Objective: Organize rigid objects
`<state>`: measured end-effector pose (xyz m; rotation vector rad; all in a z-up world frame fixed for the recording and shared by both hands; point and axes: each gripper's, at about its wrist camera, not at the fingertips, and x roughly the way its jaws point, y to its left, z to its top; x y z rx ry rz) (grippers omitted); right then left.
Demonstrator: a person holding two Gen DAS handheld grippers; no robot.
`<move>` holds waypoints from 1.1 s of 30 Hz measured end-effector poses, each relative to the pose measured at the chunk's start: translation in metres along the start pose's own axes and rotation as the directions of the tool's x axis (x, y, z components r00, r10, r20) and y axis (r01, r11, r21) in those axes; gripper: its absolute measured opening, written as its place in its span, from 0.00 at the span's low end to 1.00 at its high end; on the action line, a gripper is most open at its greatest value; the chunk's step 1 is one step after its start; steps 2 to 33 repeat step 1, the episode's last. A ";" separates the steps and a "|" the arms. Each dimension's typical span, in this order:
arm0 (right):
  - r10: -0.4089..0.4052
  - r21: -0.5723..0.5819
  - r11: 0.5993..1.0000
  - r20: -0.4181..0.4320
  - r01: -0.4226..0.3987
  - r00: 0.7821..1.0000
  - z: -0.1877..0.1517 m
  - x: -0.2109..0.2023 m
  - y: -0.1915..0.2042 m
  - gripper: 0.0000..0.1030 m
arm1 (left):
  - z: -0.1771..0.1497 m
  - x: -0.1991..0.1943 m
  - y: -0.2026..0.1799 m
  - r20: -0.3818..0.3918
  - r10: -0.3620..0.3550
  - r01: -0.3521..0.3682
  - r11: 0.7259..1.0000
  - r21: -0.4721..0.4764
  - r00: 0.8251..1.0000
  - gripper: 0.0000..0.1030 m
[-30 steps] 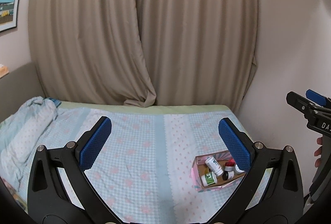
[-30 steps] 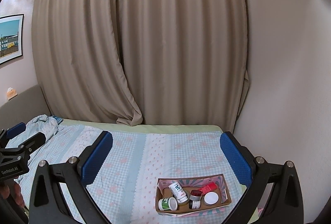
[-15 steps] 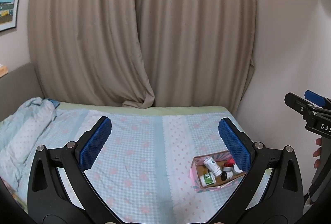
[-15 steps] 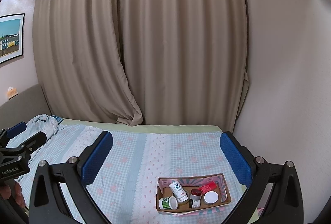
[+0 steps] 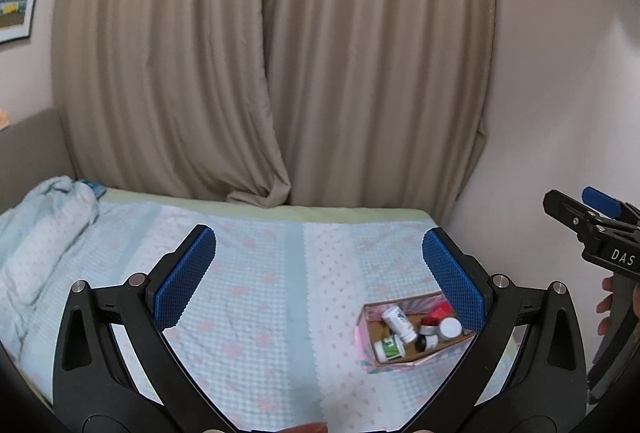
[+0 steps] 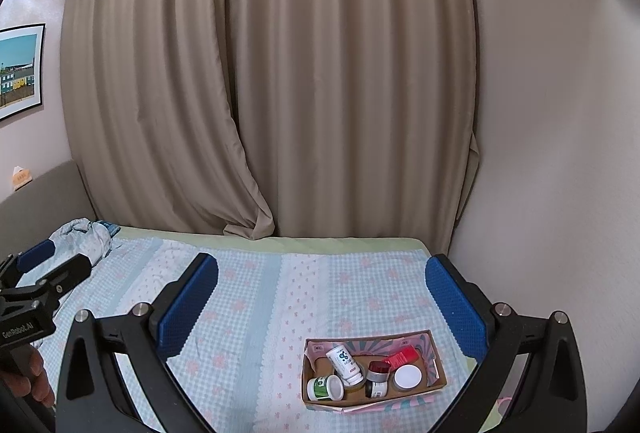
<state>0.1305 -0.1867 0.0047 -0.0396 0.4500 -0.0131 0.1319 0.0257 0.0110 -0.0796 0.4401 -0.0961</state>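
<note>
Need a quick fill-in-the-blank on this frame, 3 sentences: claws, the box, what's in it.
1. Both the left claw and the right claw are wide ____.
2. The bottles and jars lie inside a cardboard ____ on the bed.
3. The green-labelled bottle has a ____ cap.

Missing words: open; box; white
</note>
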 end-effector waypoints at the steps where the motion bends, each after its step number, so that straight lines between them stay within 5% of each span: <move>1: -0.001 0.000 1.000 -0.003 0.001 1.000 0.000 0.000 0.000 1.00 | 0.000 0.000 0.000 0.002 0.004 -0.004 1.000 0.002 1.000 1.00; 33: -0.001 0.000 1.000 -0.003 0.001 1.000 0.000 0.000 0.000 1.00 | 0.000 0.000 0.000 0.002 0.004 -0.004 1.000 0.002 1.000 1.00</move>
